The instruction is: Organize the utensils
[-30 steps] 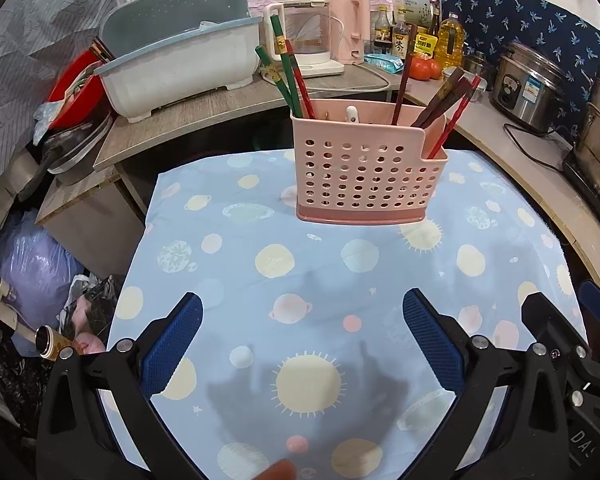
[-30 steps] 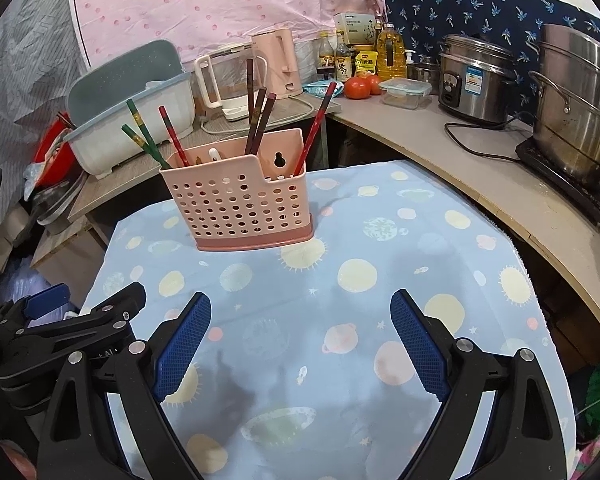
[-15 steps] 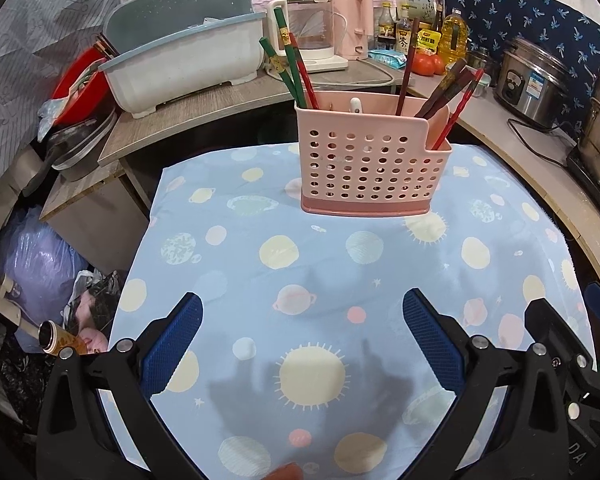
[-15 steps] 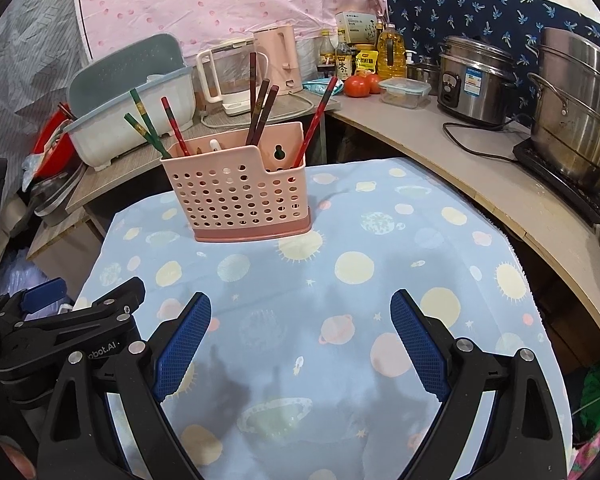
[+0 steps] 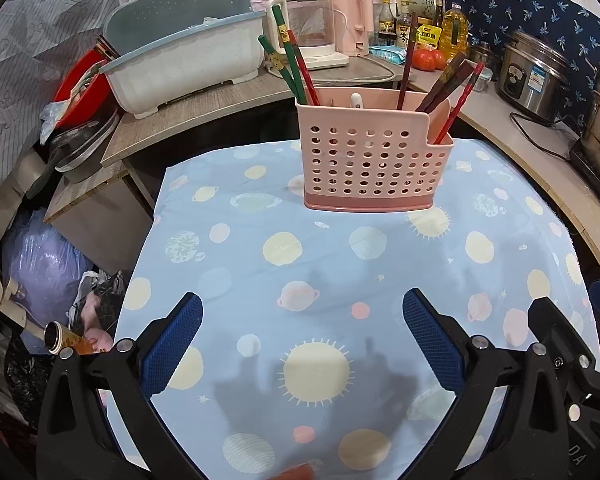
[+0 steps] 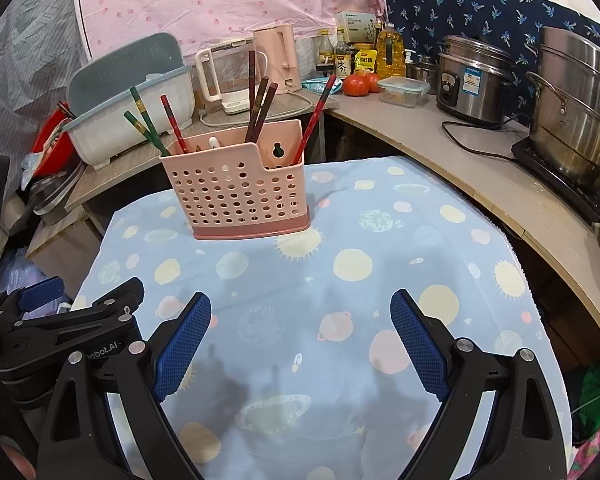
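Chopsticks' (image 5: 452, 96) lower ends hidden inside pink holder (image 5: 372, 160)

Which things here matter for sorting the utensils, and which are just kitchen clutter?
Job:
pink utensil basket
green chopsticks
dark brown chopsticks
red chopstick
left gripper, open
right gripper, open

Lying about:
dish rack
kettles
tomatoes
rice cooker

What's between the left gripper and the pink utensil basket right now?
Nothing but bare planet-print tablecloth between the open left gripper and the pink utensil basket. The left wrist view shows it; the right wrist view agrees.
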A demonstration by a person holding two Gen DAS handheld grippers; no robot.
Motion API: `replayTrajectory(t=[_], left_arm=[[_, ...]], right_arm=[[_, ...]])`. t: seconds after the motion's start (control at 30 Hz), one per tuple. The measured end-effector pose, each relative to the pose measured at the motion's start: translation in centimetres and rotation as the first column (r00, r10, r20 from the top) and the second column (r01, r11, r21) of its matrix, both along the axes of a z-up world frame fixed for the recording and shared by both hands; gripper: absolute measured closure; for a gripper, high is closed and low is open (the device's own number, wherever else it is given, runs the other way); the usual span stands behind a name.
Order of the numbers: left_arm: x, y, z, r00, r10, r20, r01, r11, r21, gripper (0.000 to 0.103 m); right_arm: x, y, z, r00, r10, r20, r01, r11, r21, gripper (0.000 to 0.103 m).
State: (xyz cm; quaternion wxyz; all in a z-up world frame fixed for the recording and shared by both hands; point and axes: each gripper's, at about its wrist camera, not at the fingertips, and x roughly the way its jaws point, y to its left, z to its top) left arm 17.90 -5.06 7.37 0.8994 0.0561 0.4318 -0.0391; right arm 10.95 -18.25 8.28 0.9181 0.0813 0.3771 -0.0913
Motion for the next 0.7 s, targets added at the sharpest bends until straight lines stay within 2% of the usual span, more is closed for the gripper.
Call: replayTrajectory(t=[0.7], left_arm=[[-0.11,0.11,-0.26,1.000,0.011,-0.004,-0.011,1.000,0.014,0.007]], right_arm=[[0.02,0.14,-0.25,1.000,-0.001,-0.012,0.001,1.000,-0.003,0.016]])
